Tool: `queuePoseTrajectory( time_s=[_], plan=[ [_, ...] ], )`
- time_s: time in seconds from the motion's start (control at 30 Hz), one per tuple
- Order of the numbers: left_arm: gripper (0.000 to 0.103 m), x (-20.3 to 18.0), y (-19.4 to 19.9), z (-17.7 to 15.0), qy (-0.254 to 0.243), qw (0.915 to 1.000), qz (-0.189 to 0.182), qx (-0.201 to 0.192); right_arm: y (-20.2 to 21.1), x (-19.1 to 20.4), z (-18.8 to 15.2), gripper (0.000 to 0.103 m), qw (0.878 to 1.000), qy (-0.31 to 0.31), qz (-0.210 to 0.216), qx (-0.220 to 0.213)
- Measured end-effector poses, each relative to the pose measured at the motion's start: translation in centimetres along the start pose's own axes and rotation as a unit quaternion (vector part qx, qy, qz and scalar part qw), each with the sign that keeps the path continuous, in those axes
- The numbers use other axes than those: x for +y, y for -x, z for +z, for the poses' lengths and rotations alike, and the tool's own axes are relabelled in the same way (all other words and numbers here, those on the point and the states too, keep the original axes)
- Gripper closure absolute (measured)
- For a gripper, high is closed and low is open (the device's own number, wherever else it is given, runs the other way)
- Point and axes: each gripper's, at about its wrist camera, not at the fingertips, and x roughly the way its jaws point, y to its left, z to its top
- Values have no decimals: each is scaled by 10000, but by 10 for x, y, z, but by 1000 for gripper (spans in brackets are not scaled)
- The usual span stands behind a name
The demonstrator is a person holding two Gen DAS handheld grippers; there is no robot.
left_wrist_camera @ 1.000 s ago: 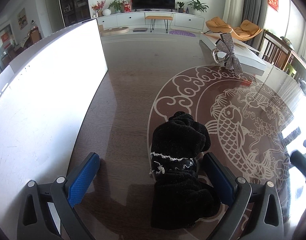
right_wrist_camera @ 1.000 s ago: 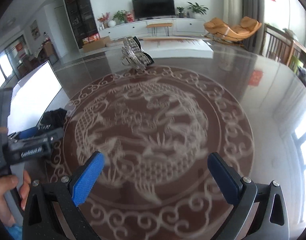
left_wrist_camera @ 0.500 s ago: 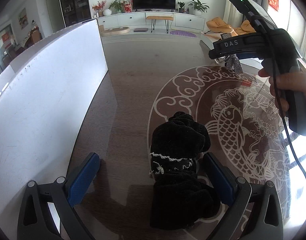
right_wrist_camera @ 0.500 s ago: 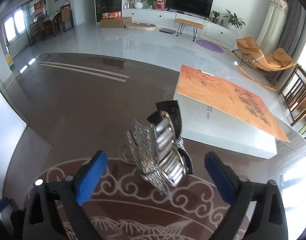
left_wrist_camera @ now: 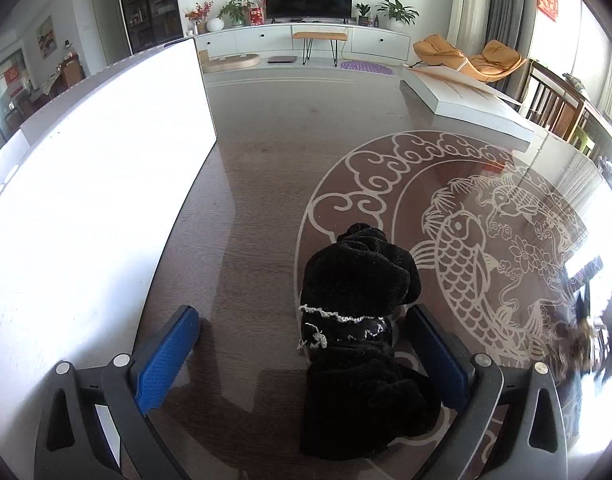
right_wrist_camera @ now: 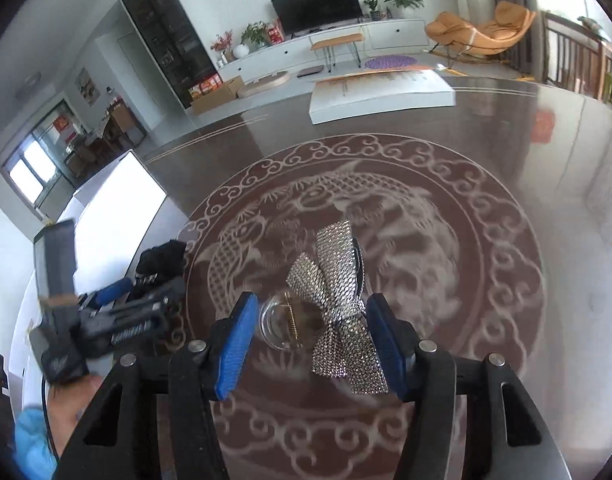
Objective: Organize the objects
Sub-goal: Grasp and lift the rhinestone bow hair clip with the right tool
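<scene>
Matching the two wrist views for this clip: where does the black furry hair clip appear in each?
Left wrist: black furry hair clip lies low centre on the table, between the open left gripper fingers, nearer the right one.
Right wrist: it sits at mid-left, just beyond the left gripper.
Shared landmark: the koi fish pattern beside it.

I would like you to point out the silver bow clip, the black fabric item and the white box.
silver bow clip (right_wrist_camera: pixel 338 280): right wrist view, upper loop.
black fabric item (left_wrist_camera: pixel 358 280): left wrist view, upper bulge.
white box (left_wrist_camera: pixel 106 184): left wrist view, flat top.
</scene>
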Motion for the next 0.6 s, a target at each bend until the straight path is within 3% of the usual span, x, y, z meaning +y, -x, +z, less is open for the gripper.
queuePoseTrajectory(
  time_s=[0.13,0.23,0.27,0.37,0.53,0.57,0.6],
  plan=[
    [0,0,0,0,1,10000,-4,0,38,-6,-49,46,9981,-421,-217,-383],
    [0,0,0,0,2,10000,-6,1,49,-2,-70,45,9964,-252,-603,-534],
    [0,0,0,0,2,10000,-5,1,53,-2,-76,39,9955,-214,-730,-572],
    [0,0,0,0,4,10000,-5,1,61,-9,-96,10,9924,-323,-1005,-638],
    [1,-3,1,-1,-55,9999,-101,2,71,-27,-100,9,9886,-640,-1190,-662],
    [7,-5,3,-2,-150,9997,-173,-55,69,-27,-100,9,9890,-635,-1189,-611],
    [30,-9,8,-5,-236,9993,-236,-187,68,-27,-100,9,9900,-638,-1117,-576]
  ],
)
